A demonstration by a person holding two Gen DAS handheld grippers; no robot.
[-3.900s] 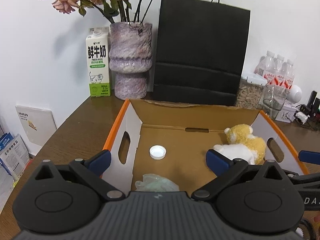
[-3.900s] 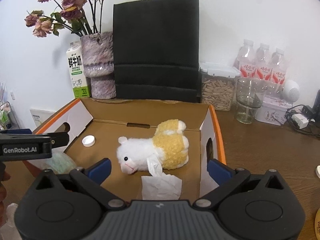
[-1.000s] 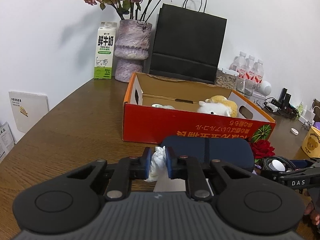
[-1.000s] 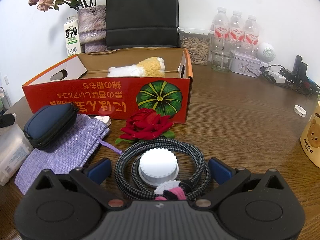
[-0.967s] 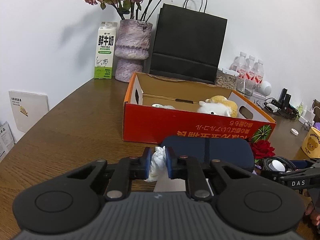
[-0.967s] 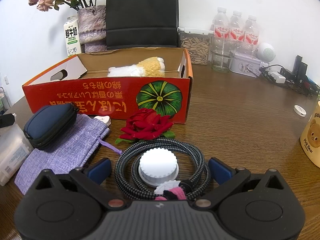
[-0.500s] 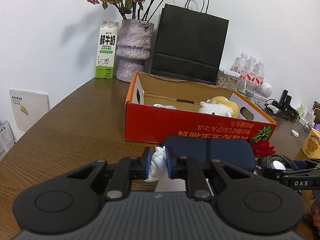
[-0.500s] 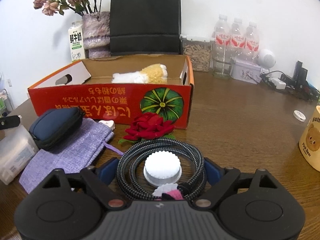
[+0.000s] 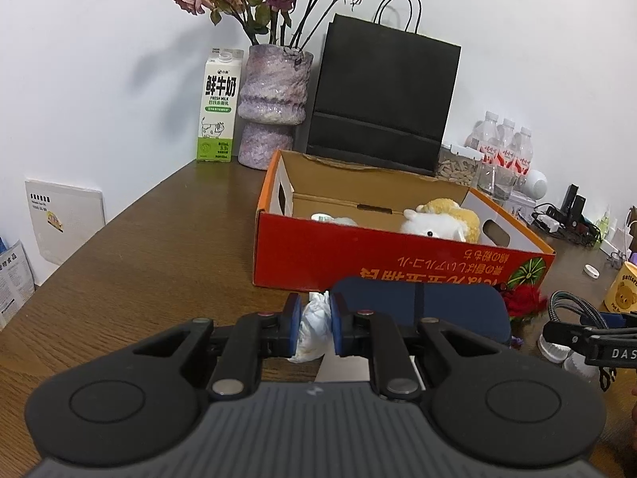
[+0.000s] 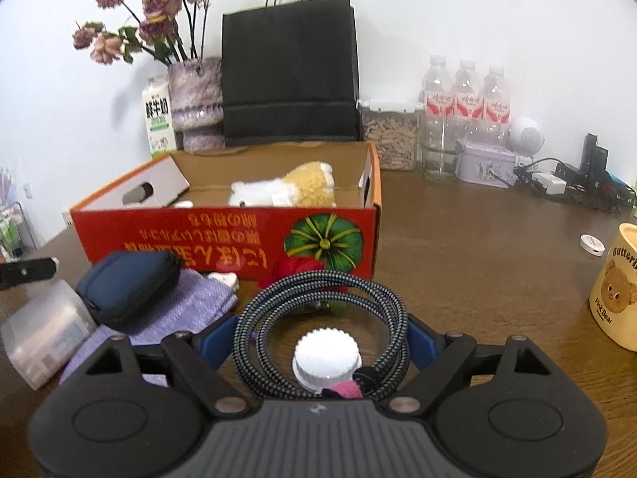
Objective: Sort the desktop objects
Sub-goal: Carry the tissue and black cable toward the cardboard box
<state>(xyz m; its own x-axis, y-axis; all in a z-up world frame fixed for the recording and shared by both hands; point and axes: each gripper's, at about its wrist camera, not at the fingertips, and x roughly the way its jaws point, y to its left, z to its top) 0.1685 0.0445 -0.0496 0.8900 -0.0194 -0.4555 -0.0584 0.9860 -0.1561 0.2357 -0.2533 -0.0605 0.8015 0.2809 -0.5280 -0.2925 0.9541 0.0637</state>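
Right gripper (image 10: 318, 336): we clasp the coiled black braided cable (image 10: 322, 298).
Left gripper (image 9: 311, 324): we pinch crumpled white tissue (image 9: 312, 326).
Next: we likely lift both into the red cardboard box (image 10: 223, 235).

Plush toy (image 10: 286, 191) in box (image 10: 223, 235), cable (image 10: 322, 310) before it

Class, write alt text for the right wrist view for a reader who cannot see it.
The right claw grips a coiled braided cable that rings a white cap on a wooden table. Behind stands a red box holding a plush toy.
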